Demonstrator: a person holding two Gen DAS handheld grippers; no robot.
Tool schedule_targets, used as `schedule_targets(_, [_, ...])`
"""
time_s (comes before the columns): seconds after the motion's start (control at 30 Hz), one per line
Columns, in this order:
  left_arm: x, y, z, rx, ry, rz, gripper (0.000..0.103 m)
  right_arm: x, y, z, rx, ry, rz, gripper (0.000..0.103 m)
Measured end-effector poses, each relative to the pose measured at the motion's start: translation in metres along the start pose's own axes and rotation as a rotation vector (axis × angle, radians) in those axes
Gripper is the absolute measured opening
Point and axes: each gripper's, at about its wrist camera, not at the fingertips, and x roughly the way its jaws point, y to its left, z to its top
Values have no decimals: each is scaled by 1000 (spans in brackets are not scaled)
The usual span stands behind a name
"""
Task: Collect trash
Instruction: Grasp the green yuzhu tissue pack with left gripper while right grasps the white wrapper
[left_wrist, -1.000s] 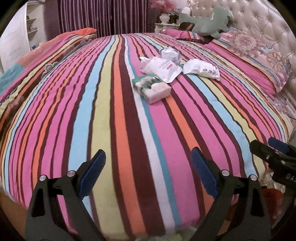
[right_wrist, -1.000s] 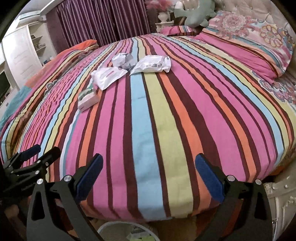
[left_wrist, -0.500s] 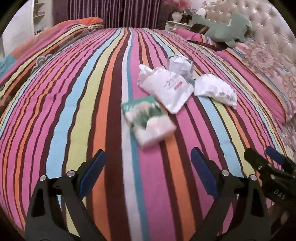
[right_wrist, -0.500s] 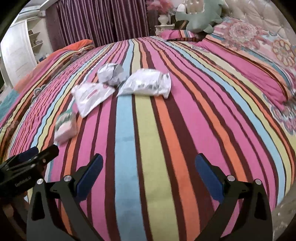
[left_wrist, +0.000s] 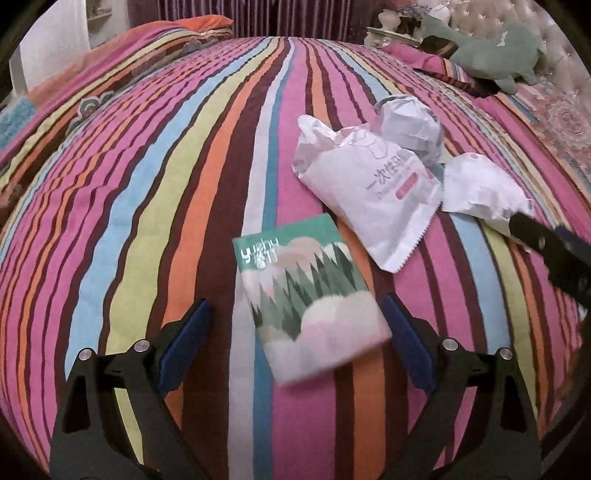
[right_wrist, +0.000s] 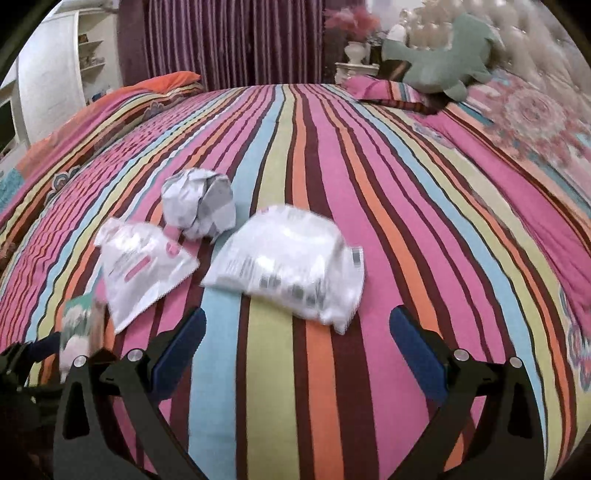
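Four pieces of trash are seen on the striped bed (left_wrist: 147, 221). The green packet (left_wrist: 310, 299) is framed between the spread fingers of the left hand-held gripper (left_wrist: 295, 332) (presumably lined up for pinching); the white pouch (right_wrist: 291, 262) lies just ahead of the right hand-held gripper (right_wrist: 295, 339), also spread.

Both the left tongs (left_wrist: 295, 332) and right tongs (right_wrist: 297, 338) gape wide, holding nothing.

My left hand-held gripper (left_wrist: 295, 343) is matt black plastic with blue rubbery pads (left_wrist: 183, 347) and shiny metal pins. The bedspread (left_wrist: 147, 192) is quilted, matt cloth. The tissue pack (left_wrist: 308, 295) looks glossy plastic; the crumpled ball (right_wrist: 199, 203) looks like creased paper.
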Motion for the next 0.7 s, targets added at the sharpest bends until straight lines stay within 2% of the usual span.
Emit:
schedule_targets(0.1, [4, 0, 6, -13, -9, 13, 90, 11, 0, 11, -6, -7, 9, 95])
schedule_targets(0.27, [10, -7, 11, 3, -25, 49, 90, 33, 2, 27, 1, 32, 23, 95])
schedule_targets(0.43, [12, -8, 12, 13, -35, 50, 89, 51, 9, 36, 16, 40, -8, 95])
schedule_targets(0.6, [12, -7, 13, 21, -43, 43, 80, 70, 19, 36, -17, 93, -47, 95])
schedule_targets(0.7, [12, -6, 16, 43, -49, 41, 67, 74, 11, 32, 54, 123, -10, 94])
